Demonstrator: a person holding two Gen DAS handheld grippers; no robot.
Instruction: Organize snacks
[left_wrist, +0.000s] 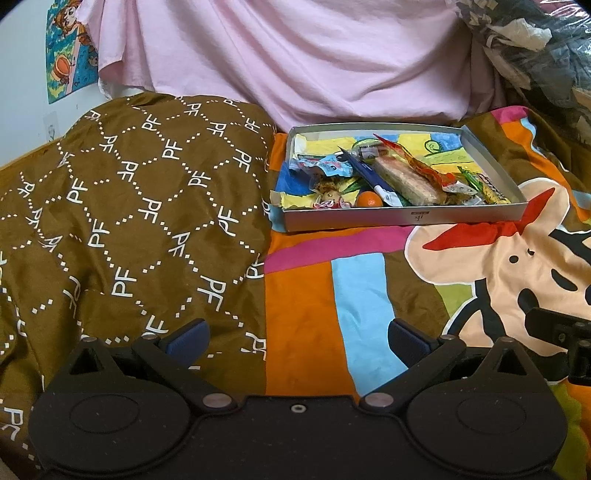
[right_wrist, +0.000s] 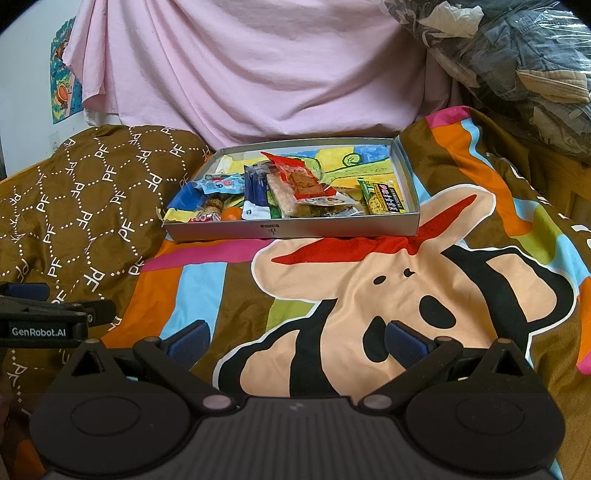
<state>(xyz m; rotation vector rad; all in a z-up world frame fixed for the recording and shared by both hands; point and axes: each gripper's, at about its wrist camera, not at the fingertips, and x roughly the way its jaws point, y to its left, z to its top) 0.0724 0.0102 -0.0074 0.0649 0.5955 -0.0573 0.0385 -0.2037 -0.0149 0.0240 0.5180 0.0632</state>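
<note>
A shallow silver box (left_wrist: 402, 218) (right_wrist: 295, 229) lies on the bed ahead of both grippers. It holds several snacks: a long wafer pack (left_wrist: 406, 181) (right_wrist: 282, 197), a red spicy pack (right_wrist: 299, 179), a blue sachet (left_wrist: 364, 173) (right_wrist: 256, 188), a light blue pack (left_wrist: 327, 165) (right_wrist: 221, 184), a green-yellow pack (left_wrist: 487, 188) (right_wrist: 382, 199) and a small orange (left_wrist: 369, 200) (right_wrist: 231, 213). My left gripper (left_wrist: 297, 341) is open and empty, low over the bedspread. My right gripper (right_wrist: 297, 341) is open and empty, also short of the box.
A brown PF-patterned pillow (left_wrist: 129, 206) (right_wrist: 92, 199) lies left of the box. A pink sheet (left_wrist: 295, 55) (right_wrist: 240, 66) hangs behind. Bagged clothes (right_wrist: 517, 66) pile at the back right. The colourful cartoon bedspread (left_wrist: 306, 295) (right_wrist: 332, 288) covers the bed.
</note>
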